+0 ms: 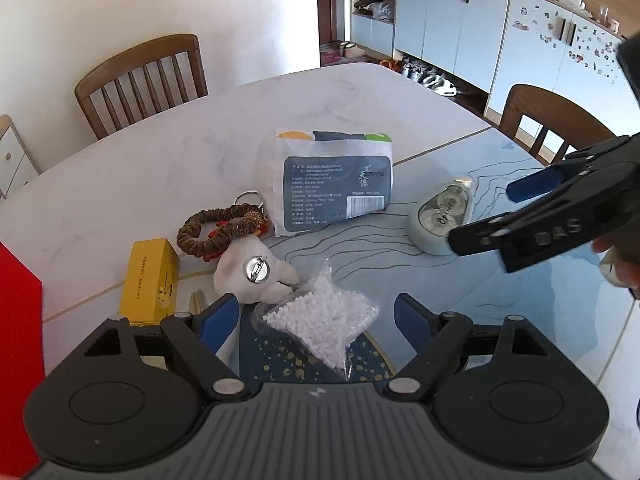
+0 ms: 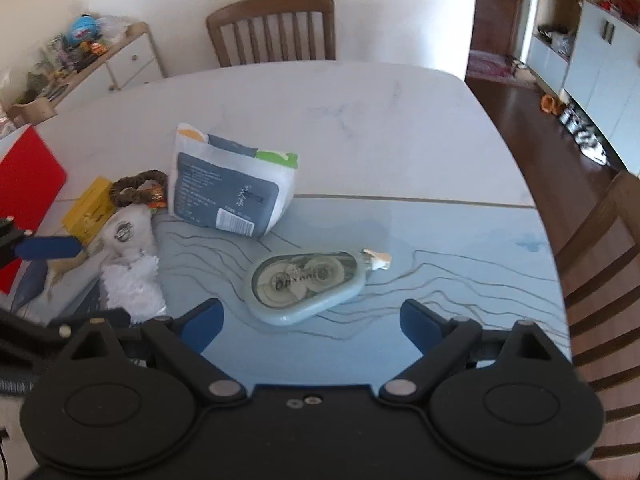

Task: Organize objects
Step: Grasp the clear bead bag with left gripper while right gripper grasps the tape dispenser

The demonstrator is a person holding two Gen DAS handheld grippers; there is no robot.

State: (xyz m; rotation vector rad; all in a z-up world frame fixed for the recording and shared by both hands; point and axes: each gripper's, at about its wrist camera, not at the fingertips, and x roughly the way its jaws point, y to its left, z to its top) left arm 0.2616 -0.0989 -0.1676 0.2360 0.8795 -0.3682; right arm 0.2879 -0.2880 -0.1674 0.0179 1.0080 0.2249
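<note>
My left gripper [image 1: 316,320] is open, its blue fingers on either side of a clear bag of white pellets [image 1: 324,324] that lies on a dark blue speckled plate [image 1: 288,364]. Behind it sit a white plush badge [image 1: 256,270], a brown scrunchie keyring [image 1: 216,228], a yellow box [image 1: 150,280] and a white and grey packet [image 1: 332,184]. My right gripper [image 2: 312,320] is open, just short of a pale blue correction tape dispenser [image 2: 308,280]. The right gripper also shows in the left wrist view [image 1: 500,212], beside the dispenser [image 1: 440,216].
The objects lie on a white marble table [image 2: 360,120] with a light blue mat [image 2: 440,300]. A red board [image 2: 24,184] stands at the left edge. Wooden chairs [image 2: 272,28] stand at the far side and right. Cabinets [image 1: 460,20] line the far wall.
</note>
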